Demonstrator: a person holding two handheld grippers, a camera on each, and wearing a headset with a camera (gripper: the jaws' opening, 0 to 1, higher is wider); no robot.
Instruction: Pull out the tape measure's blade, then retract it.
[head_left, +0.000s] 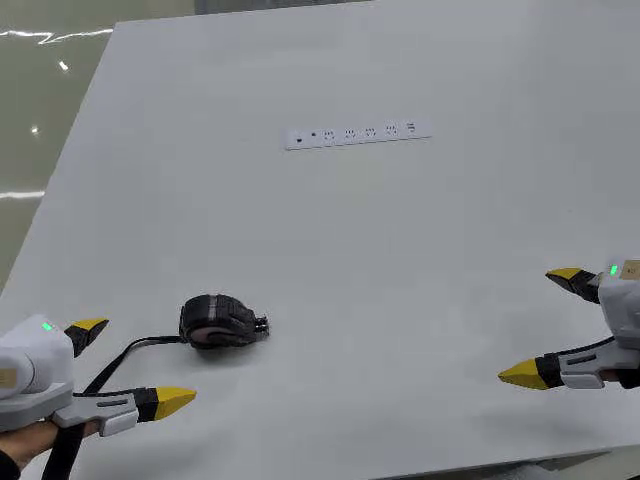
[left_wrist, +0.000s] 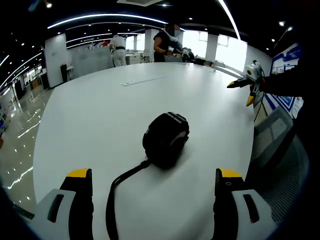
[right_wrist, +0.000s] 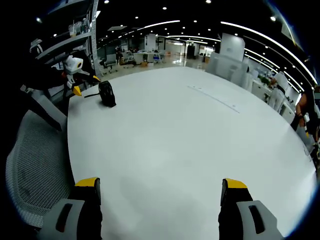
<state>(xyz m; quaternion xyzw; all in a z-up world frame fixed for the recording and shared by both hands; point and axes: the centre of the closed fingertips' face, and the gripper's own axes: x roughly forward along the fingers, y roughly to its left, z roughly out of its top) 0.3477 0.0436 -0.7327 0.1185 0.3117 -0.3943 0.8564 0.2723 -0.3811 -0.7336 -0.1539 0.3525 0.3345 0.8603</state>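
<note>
A black tape measure (head_left: 220, 321) lies on the white table (head_left: 360, 230) near its front left, with a black strap (head_left: 130, 355) trailing toward the edge. In the left gripper view the tape measure (left_wrist: 166, 136) sits just ahead of the jaws, and the strap (left_wrist: 122, 187) runs back between them. My left gripper (head_left: 132, 363) stands open a short way left of it, with nothing between its yellow-tipped fingers. My right gripper (head_left: 549, 322) hovers open over the table's front right, far from the tape measure (right_wrist: 106, 93), which looks small in its view.
A white power strip (head_left: 357, 133) lies flat at the table's middle back. The table's front edge runs just below both grippers. A mesh chair (left_wrist: 280, 150) stands by the table. People (left_wrist: 167, 42) stand at the far side of the room.
</note>
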